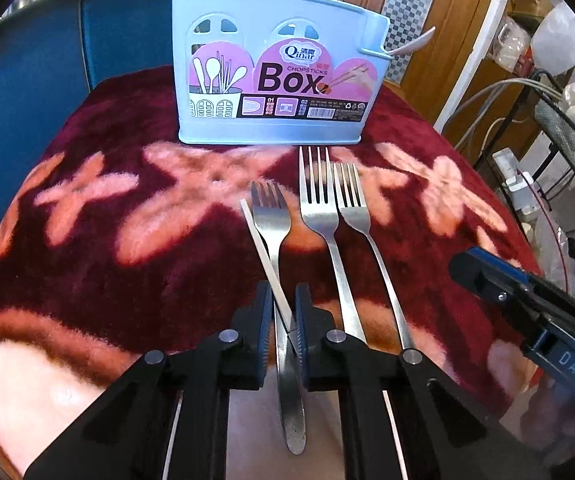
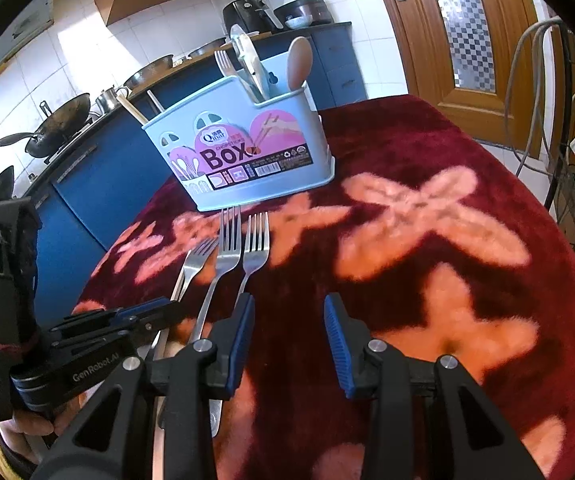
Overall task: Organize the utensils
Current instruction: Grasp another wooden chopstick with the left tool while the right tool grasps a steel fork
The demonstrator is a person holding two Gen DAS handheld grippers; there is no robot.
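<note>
1. The left claw (image 1: 281, 312) is pinched onto a pale flat chopstick (image 1: 265, 258) and the handle of the leftmost steel fork (image 1: 277, 240) (they cross between its pads).
2. Two more steel forks (image 1: 327, 216) lie just right of it, tines toward the light blue plastic chopstick box (image 1: 271, 124) on the red floral plush-covered surface (image 1: 87, 260).
3. The right claw (image 2: 289, 344) is spread and empty, right of the forks.

**Three forks and a chopstick before the box**

Three steel forks lie side by side, tines toward the pale blue chopsticks box (image 1: 275, 80): left fork (image 1: 273, 220), middle fork (image 1: 319, 208), right fork (image 1: 353, 208); a pale chopstick (image 1: 263, 252) slants across the left fork's handle; the box stands upright, holding a spoon (image 2: 300, 62) and other utensils.
</note>
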